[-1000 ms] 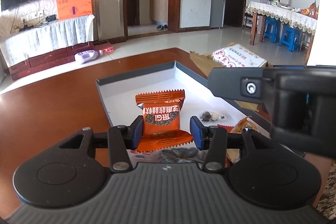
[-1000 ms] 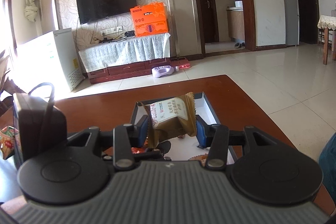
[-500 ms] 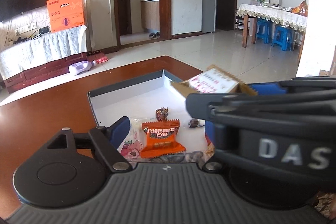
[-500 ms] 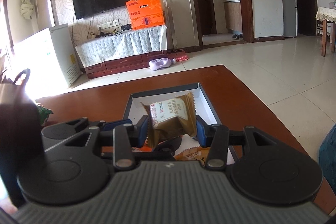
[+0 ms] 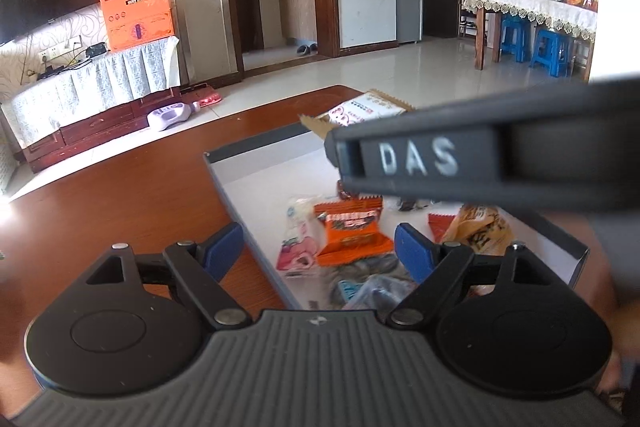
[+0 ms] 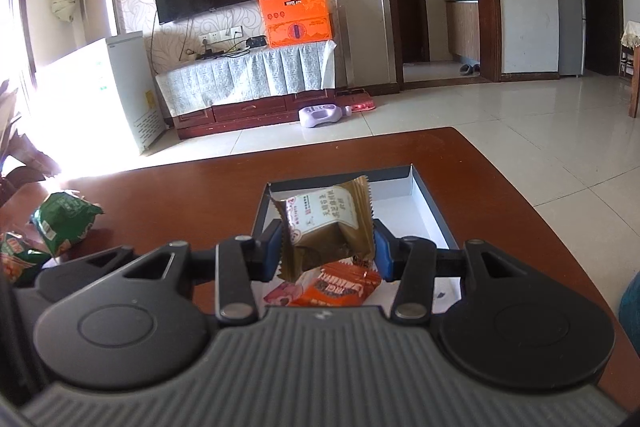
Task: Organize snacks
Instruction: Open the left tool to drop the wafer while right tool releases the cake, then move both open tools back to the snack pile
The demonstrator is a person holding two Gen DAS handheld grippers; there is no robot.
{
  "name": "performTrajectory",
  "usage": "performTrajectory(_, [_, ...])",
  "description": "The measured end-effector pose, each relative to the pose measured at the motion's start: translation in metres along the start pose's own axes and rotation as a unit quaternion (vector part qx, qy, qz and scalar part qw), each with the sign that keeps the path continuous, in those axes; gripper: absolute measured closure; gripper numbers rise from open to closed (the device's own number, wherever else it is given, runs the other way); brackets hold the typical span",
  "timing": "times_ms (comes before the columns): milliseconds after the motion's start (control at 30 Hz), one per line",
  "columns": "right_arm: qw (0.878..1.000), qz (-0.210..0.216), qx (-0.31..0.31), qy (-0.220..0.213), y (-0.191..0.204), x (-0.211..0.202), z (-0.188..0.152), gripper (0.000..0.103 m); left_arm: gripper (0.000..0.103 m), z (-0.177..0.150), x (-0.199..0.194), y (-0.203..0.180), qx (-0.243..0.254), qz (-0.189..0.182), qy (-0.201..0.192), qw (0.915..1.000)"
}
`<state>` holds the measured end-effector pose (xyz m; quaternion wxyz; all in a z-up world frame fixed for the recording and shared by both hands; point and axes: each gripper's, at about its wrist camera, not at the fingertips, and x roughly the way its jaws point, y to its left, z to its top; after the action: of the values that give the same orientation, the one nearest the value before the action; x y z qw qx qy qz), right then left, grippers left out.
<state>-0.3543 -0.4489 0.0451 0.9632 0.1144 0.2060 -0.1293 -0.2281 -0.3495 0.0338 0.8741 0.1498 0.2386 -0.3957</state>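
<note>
A shallow box (image 5: 256,147) with a white inside and dark rim lies on the brown table. It holds an orange snack pack (image 5: 350,231), a pink-and-white pack (image 5: 298,239) and several other wrapped snacks. My left gripper (image 5: 318,247) is open and empty, above the box's near left edge. My right gripper (image 6: 326,251) is shut on a brown-and-white snack pack (image 6: 326,223) and holds it above the box (image 6: 424,199). The right gripper's body crosses the left wrist view (image 5: 480,155), with the brown pack (image 5: 360,111) sticking out beyond it.
Green snack bags (image 6: 64,219) lie on the table at the left in the right wrist view. The table's far edge (image 6: 360,143) is just beyond the box. Past it are tiled floor, a TV stand and a purple bottle (image 6: 320,115).
My left gripper let go of the orange pack, which now lies in the box, and opened and drew back. My right gripper carried the brown pack forward over the box.
</note>
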Motion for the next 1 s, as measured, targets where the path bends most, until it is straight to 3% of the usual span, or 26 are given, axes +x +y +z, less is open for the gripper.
performTrajectory(500, [0.998, -0.020, -0.003, 0.052, -0.001, 0.040, -0.008, 0.049, 0.015, -0.003, -0.003, 0.012, 0.002, 0.009, 0.013, 0.9999])
performTrajectory(667, [0.999, -0.026, 0.002, 0.043, 0.000, 0.030, -0.012, 0.036, 0.015, -0.003, -0.004, 0.012, 0.003, 0.010, 0.011, 0.9999])
performTrajectory(1000, [1.000, -0.015, 0.017, -0.001, 0.016, -0.008, -0.009, 0.036, 0.012, -0.004, -0.022, 0.022, 0.013, 0.016, -0.007, 0.9998])
